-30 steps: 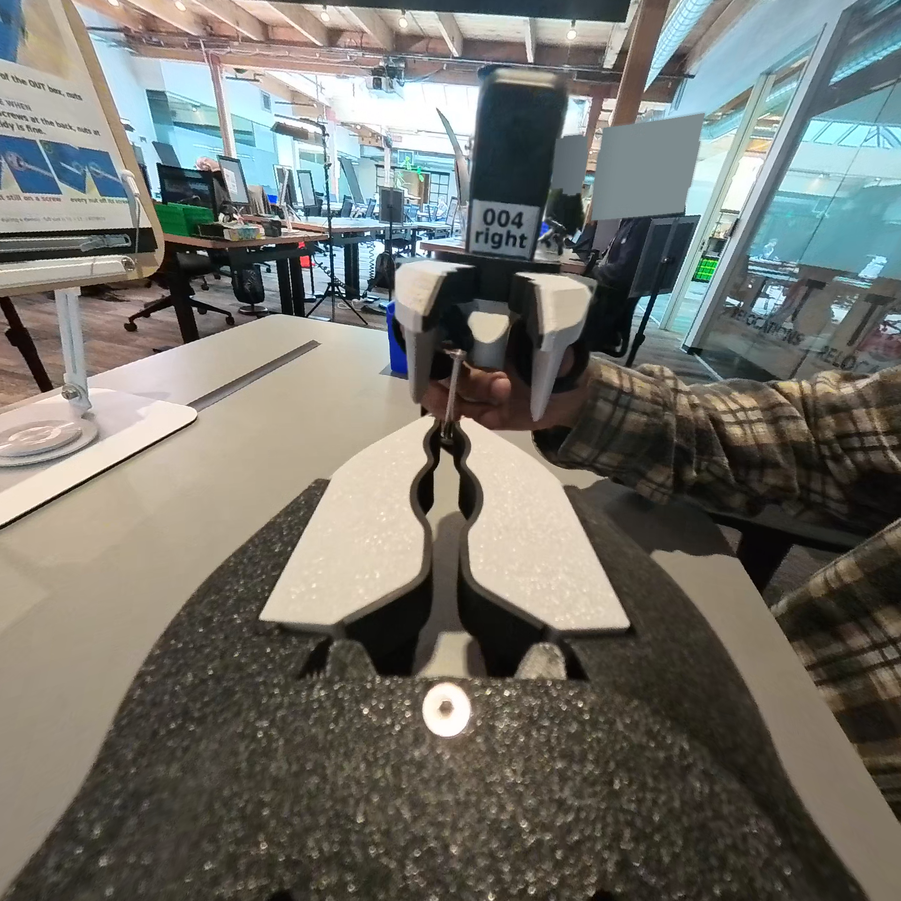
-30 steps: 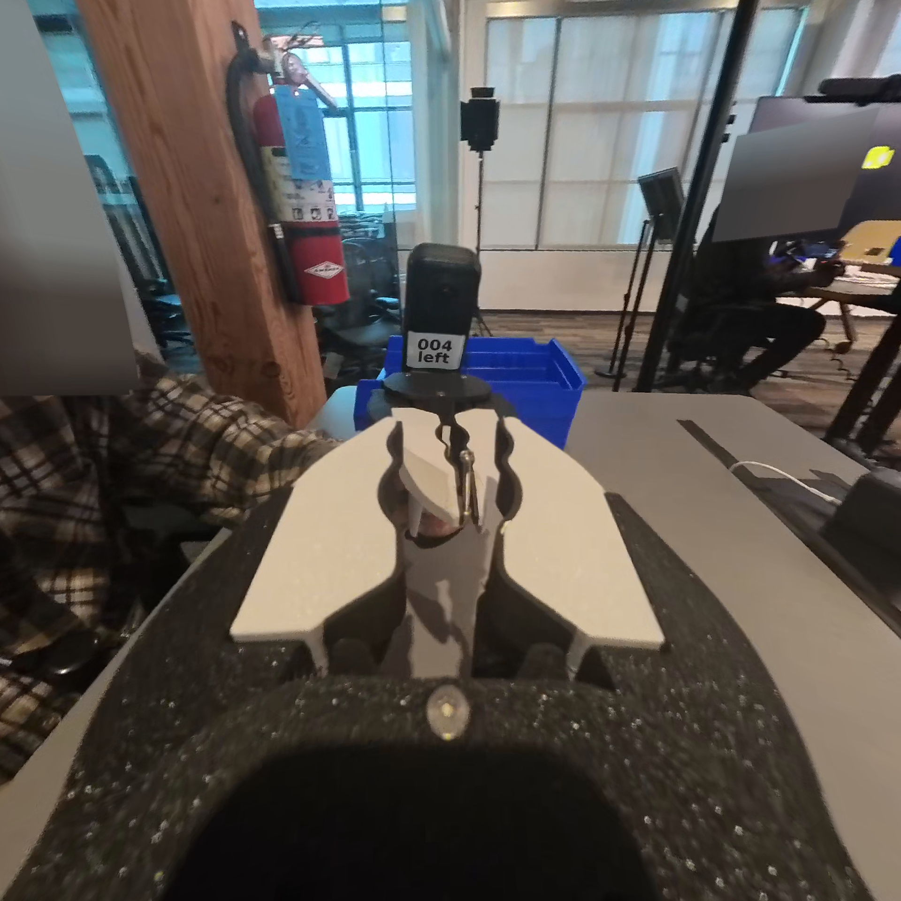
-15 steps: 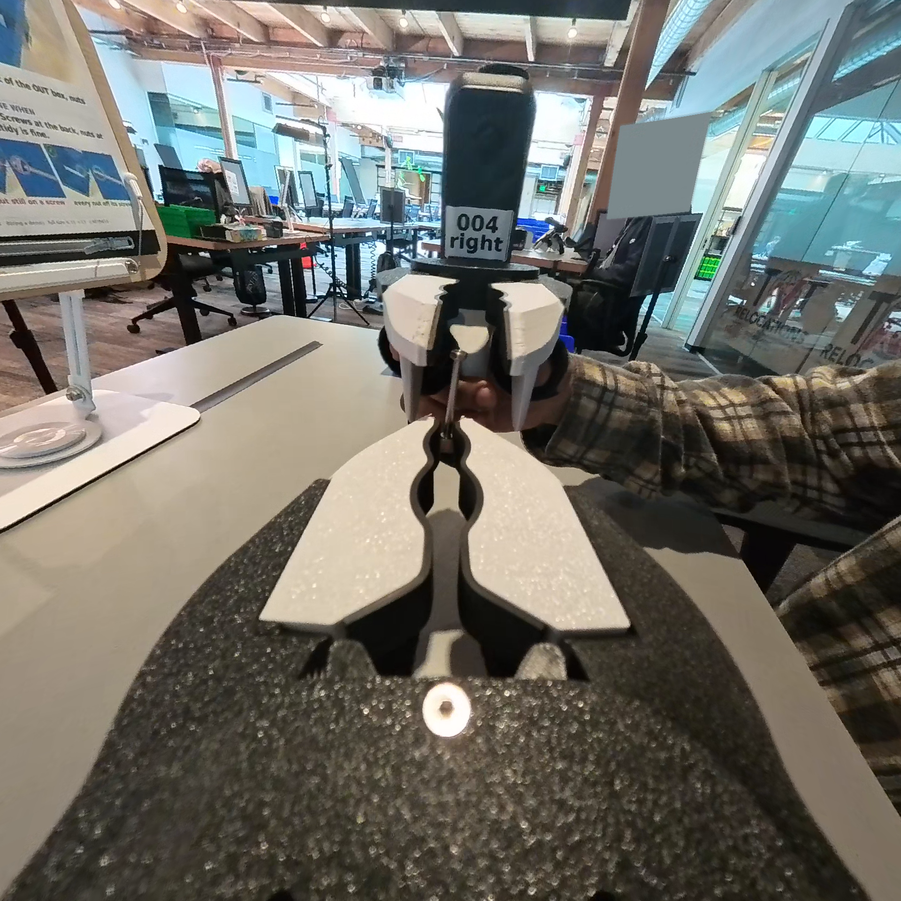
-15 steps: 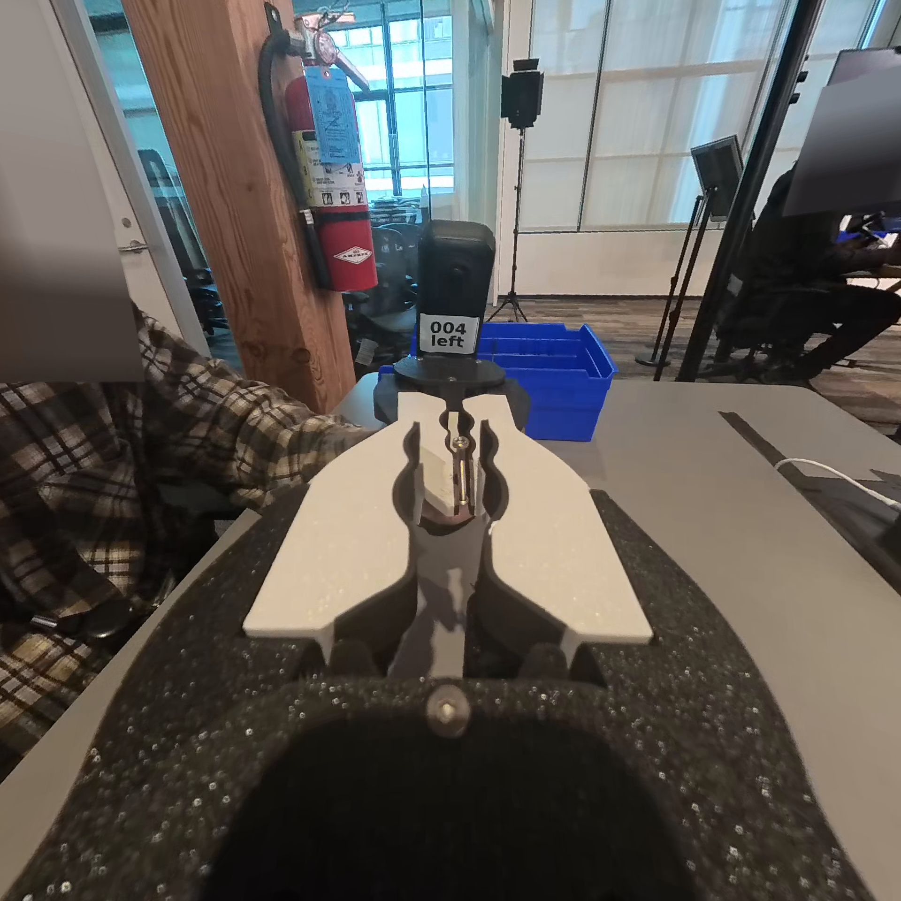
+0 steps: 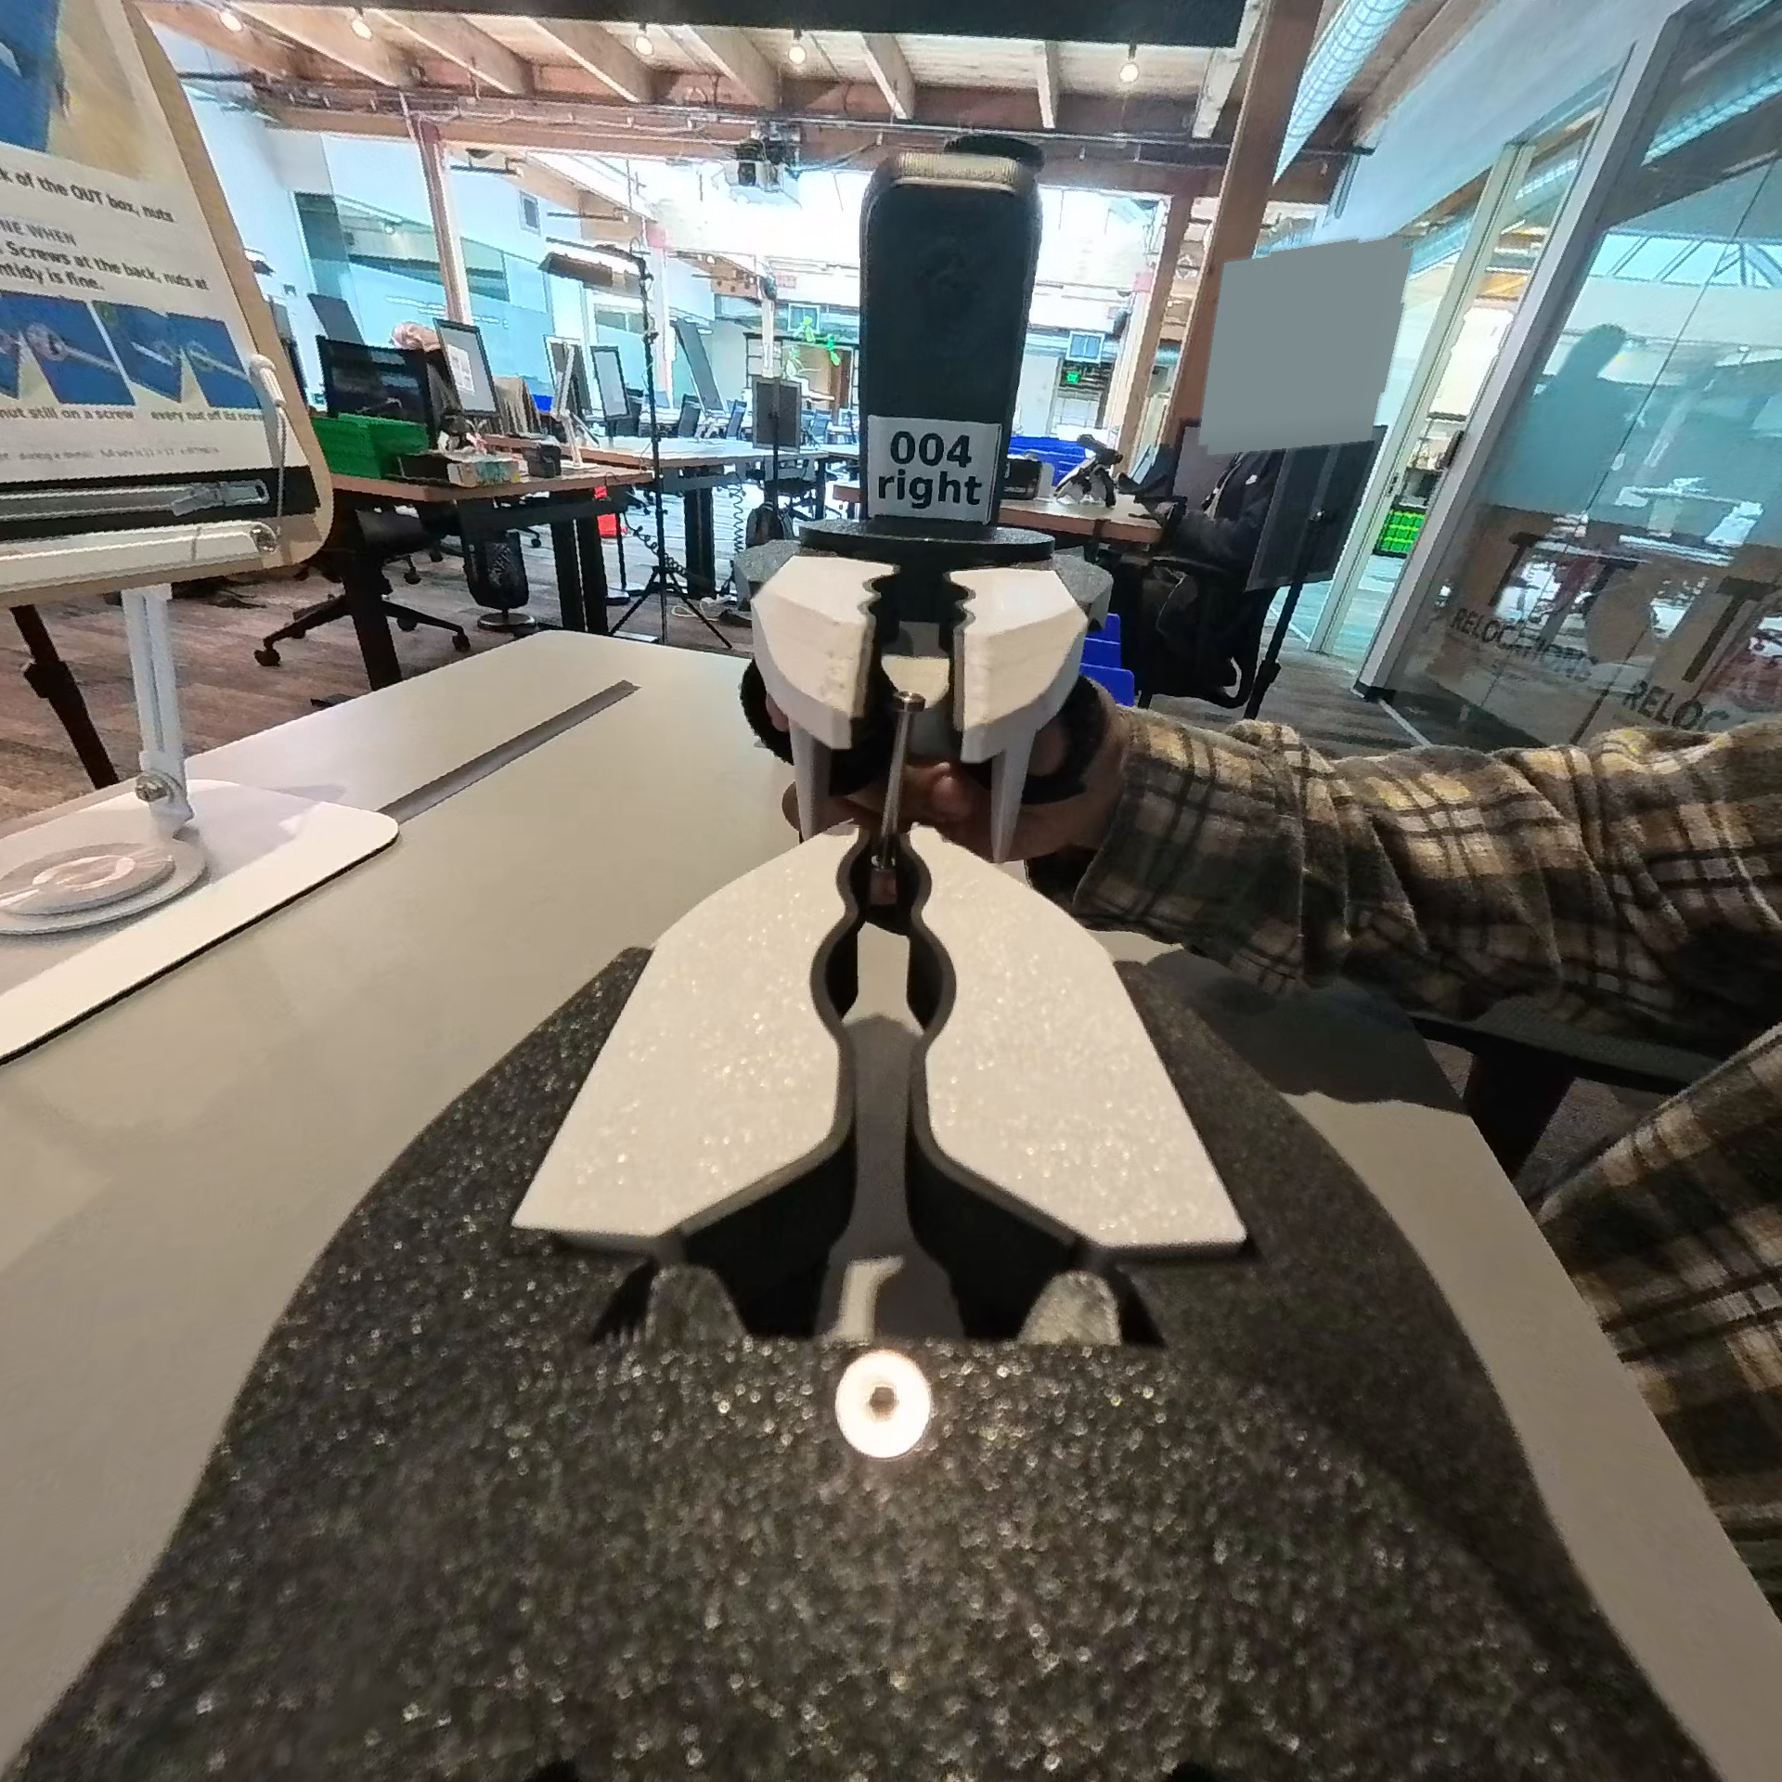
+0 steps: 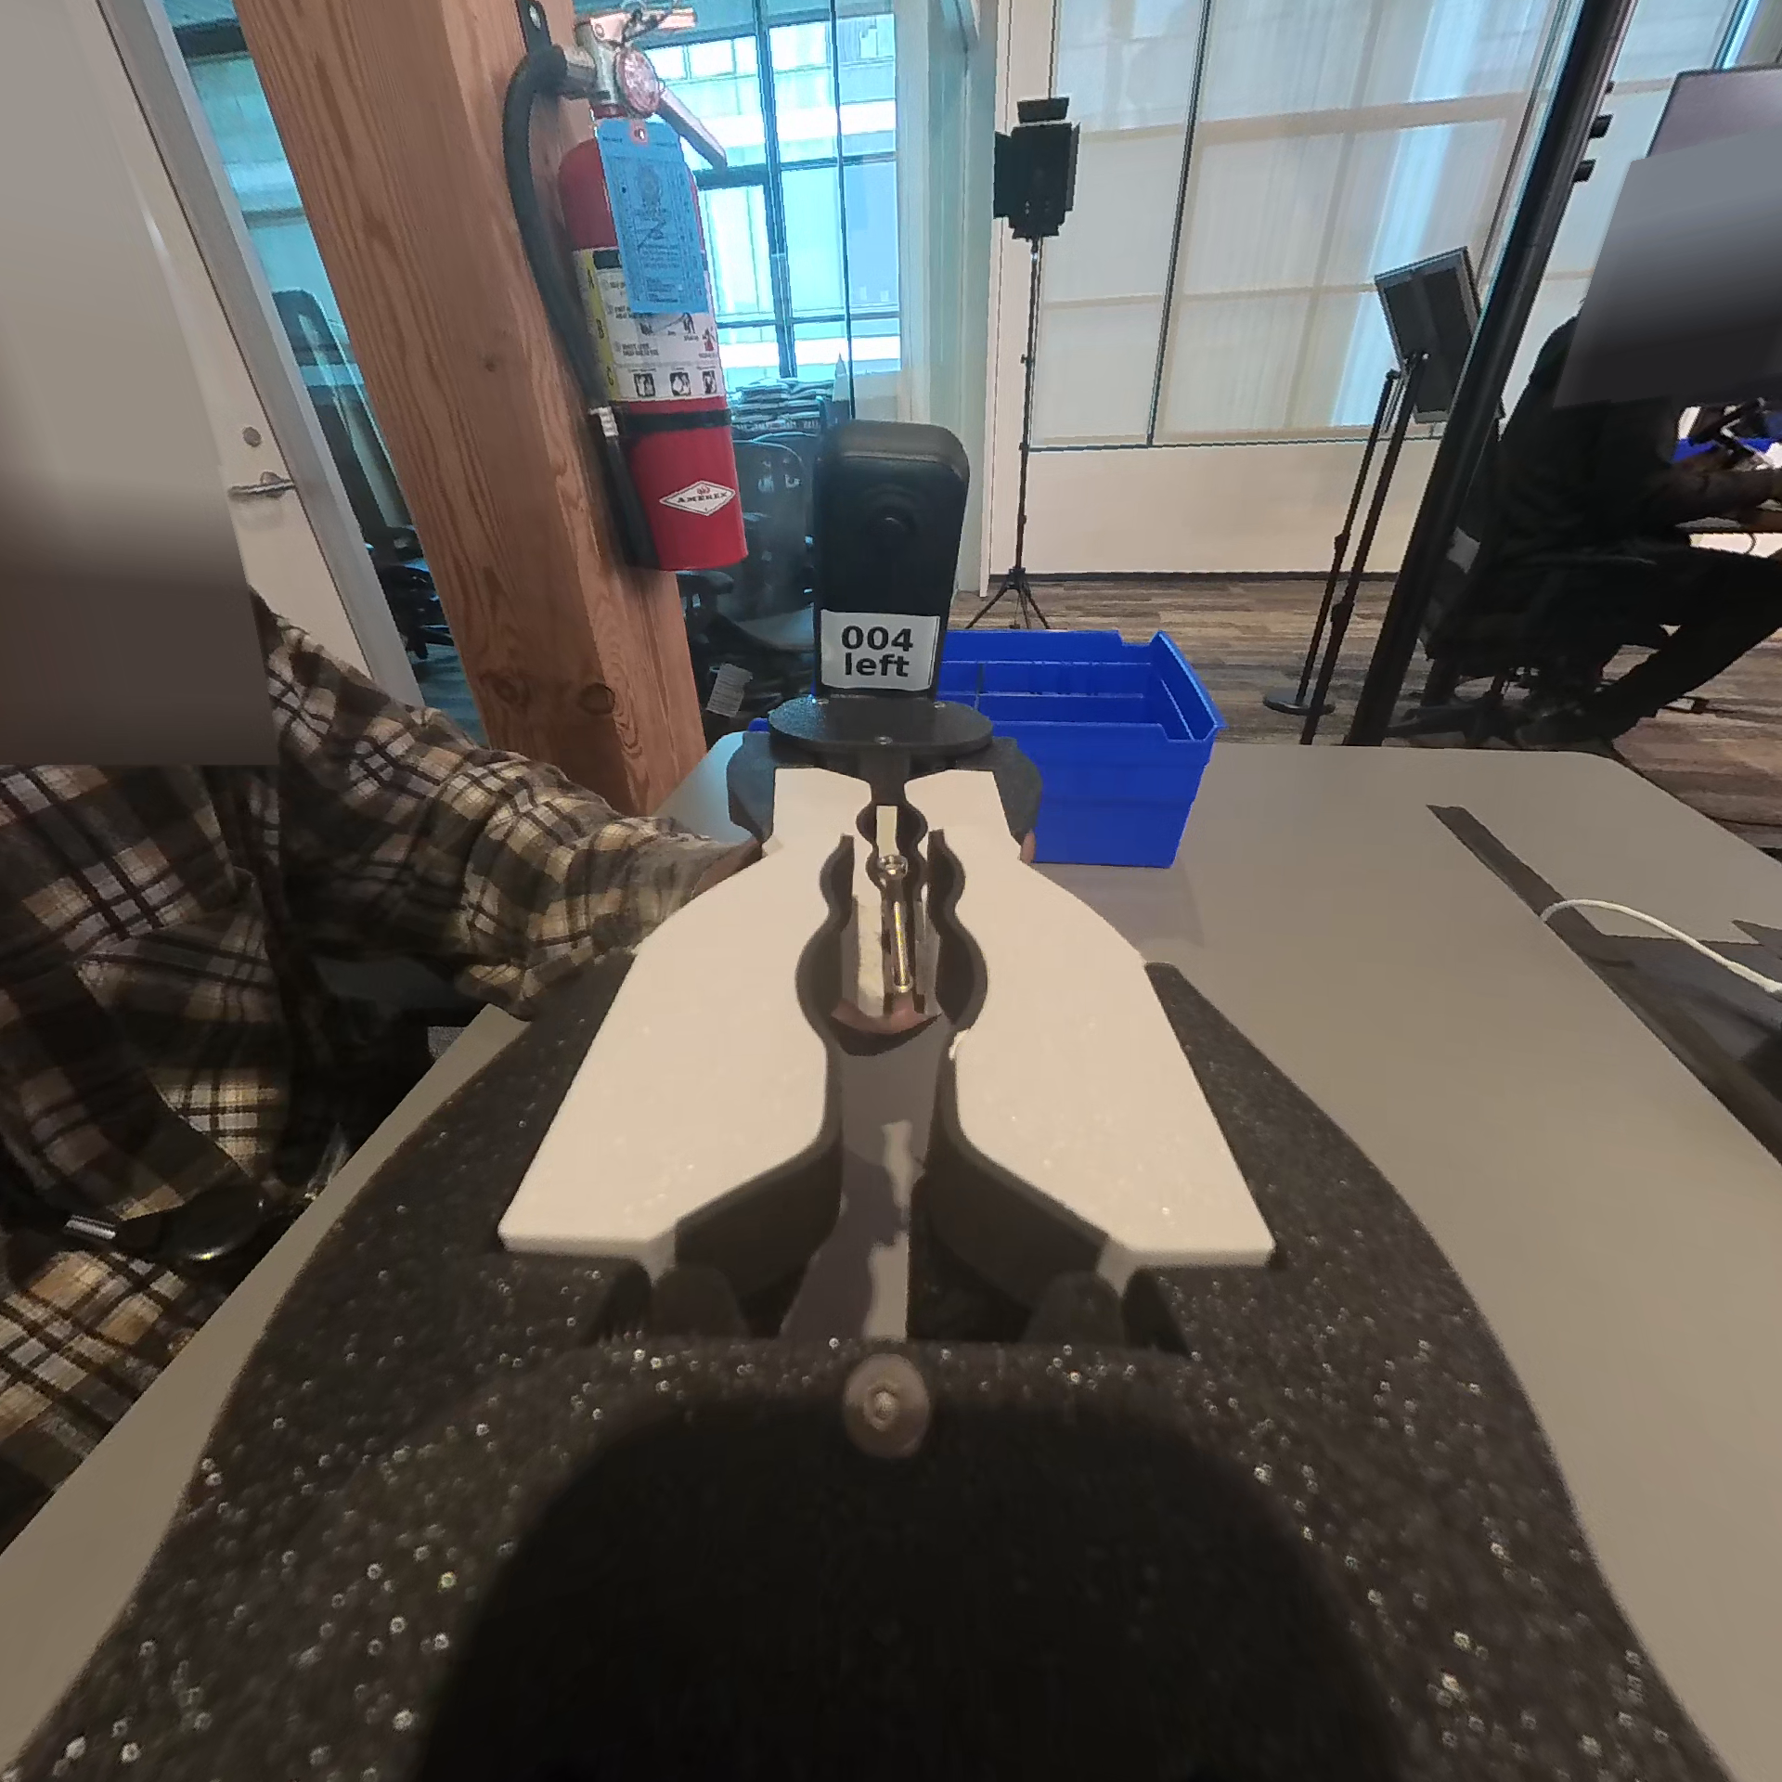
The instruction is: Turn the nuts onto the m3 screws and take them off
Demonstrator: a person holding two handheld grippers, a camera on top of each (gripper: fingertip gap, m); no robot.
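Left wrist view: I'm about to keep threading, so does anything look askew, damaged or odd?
Nothing is damaged or spilled. The M3 screw, pinched at its lower end by the left gripper, leans slightly to the right toward its head, which sits between the parted fingers of the right gripper without clearly touching them.

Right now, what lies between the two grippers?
The m3 screw: in the left wrist view it runs from the shut left gripper up between the fingers of the open right gripper.

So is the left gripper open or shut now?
Shut: the left gripper has its fingertips closed on the lower end of the screw, with no gap visible beside it.
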